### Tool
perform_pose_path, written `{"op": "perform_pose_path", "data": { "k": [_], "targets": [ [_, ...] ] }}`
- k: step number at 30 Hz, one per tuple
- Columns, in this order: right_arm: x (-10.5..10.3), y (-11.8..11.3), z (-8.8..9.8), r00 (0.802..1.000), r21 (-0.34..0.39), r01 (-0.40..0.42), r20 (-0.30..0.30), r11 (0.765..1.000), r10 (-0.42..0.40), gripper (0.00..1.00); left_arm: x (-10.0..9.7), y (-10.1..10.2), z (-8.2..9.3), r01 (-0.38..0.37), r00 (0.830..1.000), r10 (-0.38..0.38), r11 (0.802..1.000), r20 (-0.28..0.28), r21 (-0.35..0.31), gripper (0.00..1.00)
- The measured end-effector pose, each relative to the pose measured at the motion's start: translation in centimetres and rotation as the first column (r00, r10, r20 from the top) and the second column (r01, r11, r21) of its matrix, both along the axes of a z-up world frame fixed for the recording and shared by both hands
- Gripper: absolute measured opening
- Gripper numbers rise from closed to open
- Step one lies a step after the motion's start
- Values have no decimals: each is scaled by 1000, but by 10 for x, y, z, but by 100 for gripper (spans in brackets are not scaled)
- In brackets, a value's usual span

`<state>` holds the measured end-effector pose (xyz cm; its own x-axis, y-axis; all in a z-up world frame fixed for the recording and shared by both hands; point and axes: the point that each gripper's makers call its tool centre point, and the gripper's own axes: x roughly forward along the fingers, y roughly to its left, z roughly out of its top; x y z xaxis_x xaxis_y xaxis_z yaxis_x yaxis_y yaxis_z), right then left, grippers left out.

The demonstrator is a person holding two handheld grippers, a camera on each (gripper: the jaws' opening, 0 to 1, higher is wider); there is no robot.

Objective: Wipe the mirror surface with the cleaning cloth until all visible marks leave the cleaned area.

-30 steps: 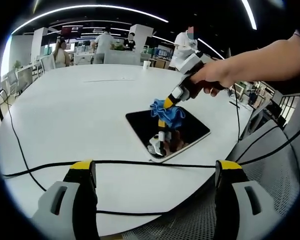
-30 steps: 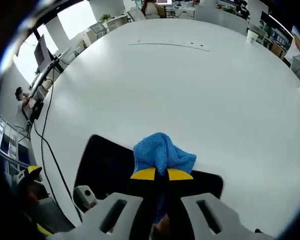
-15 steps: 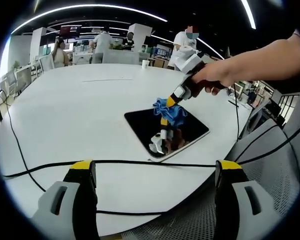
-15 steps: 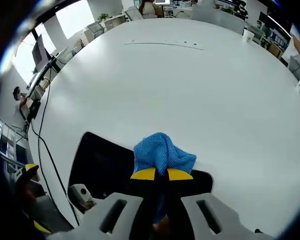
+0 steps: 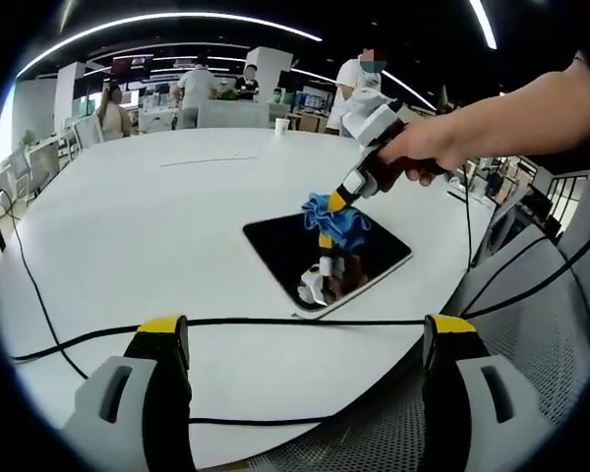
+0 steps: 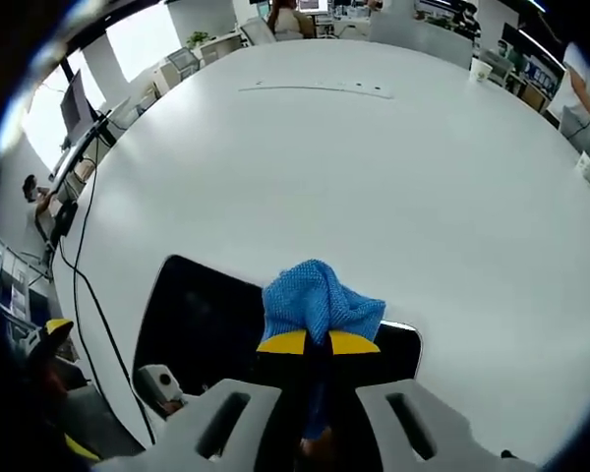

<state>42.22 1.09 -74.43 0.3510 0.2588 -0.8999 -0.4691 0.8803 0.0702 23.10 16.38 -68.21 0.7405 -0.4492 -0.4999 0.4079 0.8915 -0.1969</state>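
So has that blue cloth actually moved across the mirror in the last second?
Yes, slightly. In the left gripper view the blue cloth, clamped in the right gripper, has slid along the mirror toward its far edge, away from the black cable.

A dark, glossy rectangular mirror [image 5: 320,258] with rounded corners lies flat near the white table's edge. A crumpled blue microfibre cleaning cloth [image 5: 334,218] presses on its surface.

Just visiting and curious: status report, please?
Right gripper shut on crumpled blue cleaning cloth, pressing dark rectangular mirror. Left gripper open, idle. Black cable lies near mirror.
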Motion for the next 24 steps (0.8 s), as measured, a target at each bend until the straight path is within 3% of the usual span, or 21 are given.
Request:
{"op": "perform_pose_path", "data": {
  "k": [5,15,21,24],
  "targets": [
    [-11,-2,3,1000,-4,1,9,1000,-1,0,4,10,8,-44,998,42,998,54,44,99],
    [-34,-9,4,1000,1,22,10,1000,-22,0,3,10,6,-45,998,43,998,45,33,99],
    [-46,-12,5,999,0,32,13,999,-32,0,4,5,15,-40,996,41,999,80,-12,99],
    [-51,-13,6,999,0,37,12,999,-37,0,5,6,17,-42,994,41,999,100,4,99]
  ]
}}
